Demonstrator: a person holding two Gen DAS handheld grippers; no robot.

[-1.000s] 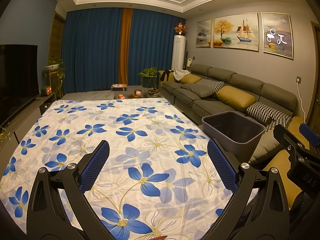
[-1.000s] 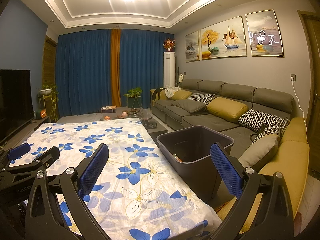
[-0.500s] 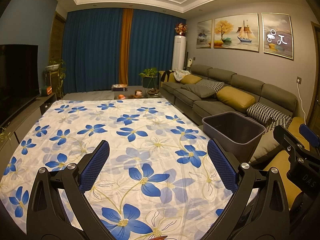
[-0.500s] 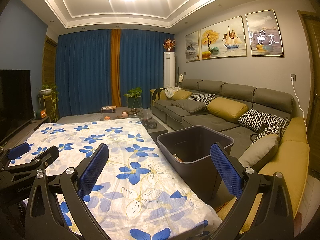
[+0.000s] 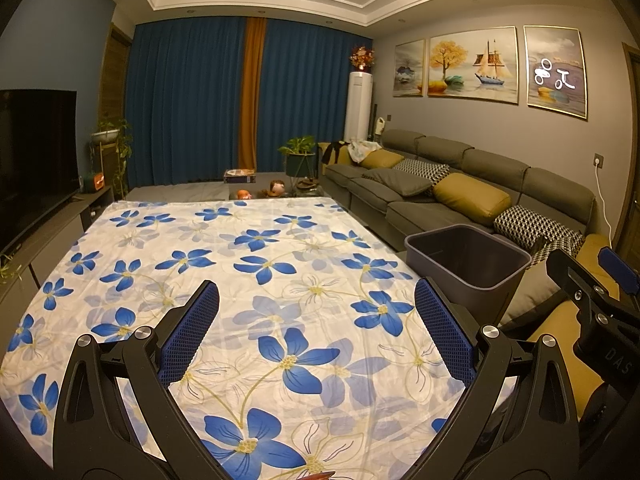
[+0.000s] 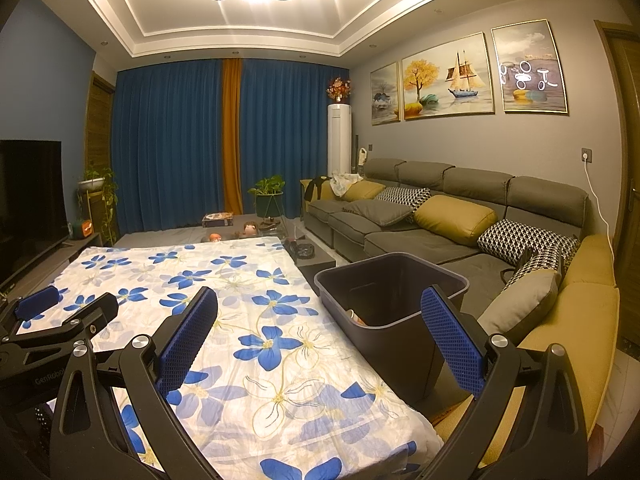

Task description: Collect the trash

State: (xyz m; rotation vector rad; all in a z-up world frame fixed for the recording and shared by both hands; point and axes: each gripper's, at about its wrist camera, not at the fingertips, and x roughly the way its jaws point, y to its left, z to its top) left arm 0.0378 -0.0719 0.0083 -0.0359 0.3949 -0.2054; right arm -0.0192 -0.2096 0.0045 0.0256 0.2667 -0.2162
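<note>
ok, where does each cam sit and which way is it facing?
Left wrist: on the left gripper, over the floral cloth, facing the curtains; own open jaws show, the right gripper at its right edge.
Right wrist: on the right gripper, further right, over the bin; own open jaws show, left gripper at its left edge.
Shared: cloth, bin, sofa, curtains.

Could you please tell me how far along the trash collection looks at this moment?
It looks nearly done or done. The floral cloth shows no litter, and the gray bin beside it already holds a few scraps at the bottom. Nothing is in hand: the left gripper and right gripper are both open and empty above the cloth. No remaining trash is visible from here.
</note>
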